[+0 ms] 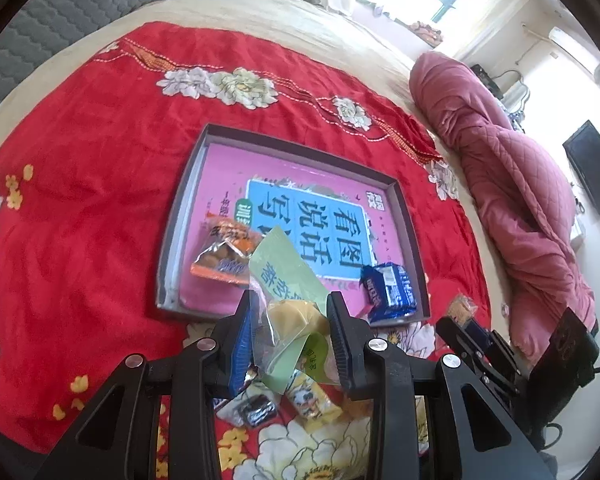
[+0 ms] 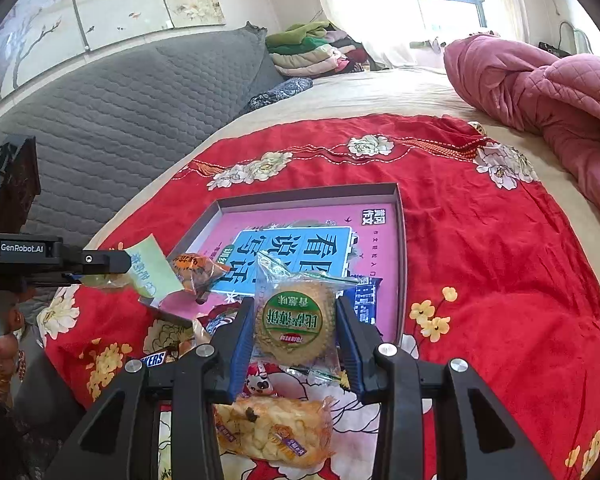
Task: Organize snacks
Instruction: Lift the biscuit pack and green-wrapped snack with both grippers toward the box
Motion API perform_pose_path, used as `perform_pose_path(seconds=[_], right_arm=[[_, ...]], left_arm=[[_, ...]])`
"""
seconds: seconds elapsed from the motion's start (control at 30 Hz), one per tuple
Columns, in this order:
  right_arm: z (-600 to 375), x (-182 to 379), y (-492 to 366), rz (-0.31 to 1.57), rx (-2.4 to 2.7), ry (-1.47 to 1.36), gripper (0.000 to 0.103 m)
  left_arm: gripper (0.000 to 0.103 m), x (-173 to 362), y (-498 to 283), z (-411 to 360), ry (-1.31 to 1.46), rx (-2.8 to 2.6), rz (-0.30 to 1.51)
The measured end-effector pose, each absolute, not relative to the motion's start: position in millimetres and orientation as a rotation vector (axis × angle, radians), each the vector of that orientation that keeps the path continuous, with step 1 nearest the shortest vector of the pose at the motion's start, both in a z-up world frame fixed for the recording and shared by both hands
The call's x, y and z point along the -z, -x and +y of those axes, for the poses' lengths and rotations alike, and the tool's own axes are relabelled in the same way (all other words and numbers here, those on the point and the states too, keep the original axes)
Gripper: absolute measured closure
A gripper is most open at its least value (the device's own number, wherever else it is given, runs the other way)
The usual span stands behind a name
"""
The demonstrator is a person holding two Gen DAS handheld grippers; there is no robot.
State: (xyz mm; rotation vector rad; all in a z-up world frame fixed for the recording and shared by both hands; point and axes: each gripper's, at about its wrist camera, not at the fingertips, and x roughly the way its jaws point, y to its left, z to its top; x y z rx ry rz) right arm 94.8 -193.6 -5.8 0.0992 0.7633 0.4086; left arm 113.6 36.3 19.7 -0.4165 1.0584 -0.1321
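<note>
Snacks lie loose on a red floral blanket [image 2: 480, 248], around and inside a shallow grey cardboard box lid [image 2: 401, 240] lined with a pink-and-blue book cover. Nearest that lid's front edge, the right gripper [image 2: 294, 322] pinches a clear-wrapped round biscuit with a green label [image 2: 295, 320], held upright between its jaws. The left gripper [image 1: 290, 328] pinches a pale green packet with a yellow piece inside [image 1: 288, 280], just before the lid's near rim. Below the grippers, outside the lid, rest a yellow puffed-snack bag [image 2: 274, 432] and a Snickers bar [image 2: 154, 359]. Inside the lid lie an orange packet [image 1: 226, 250] at its near left and a blue Oreo packet [image 1: 390, 290] at its near right. Beyond the lid — a crumpled pink quilt [image 1: 512, 184].
</note>
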Motion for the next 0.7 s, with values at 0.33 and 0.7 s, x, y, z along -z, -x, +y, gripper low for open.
perform_pose_path(seconds=[0.33, 0.7], right_arm=[[-196, 6, -100, 0.759, -0.397, -0.095, 0.063], [-198, 12, -111, 0.777, -0.376, -0.089, 0.063]], left_arm=[[0.067, -10, -131, 20, 0.405, 0.147, 1.066], [0.067, 9, -144, 11, 0.378, 0.136, 1.082]])
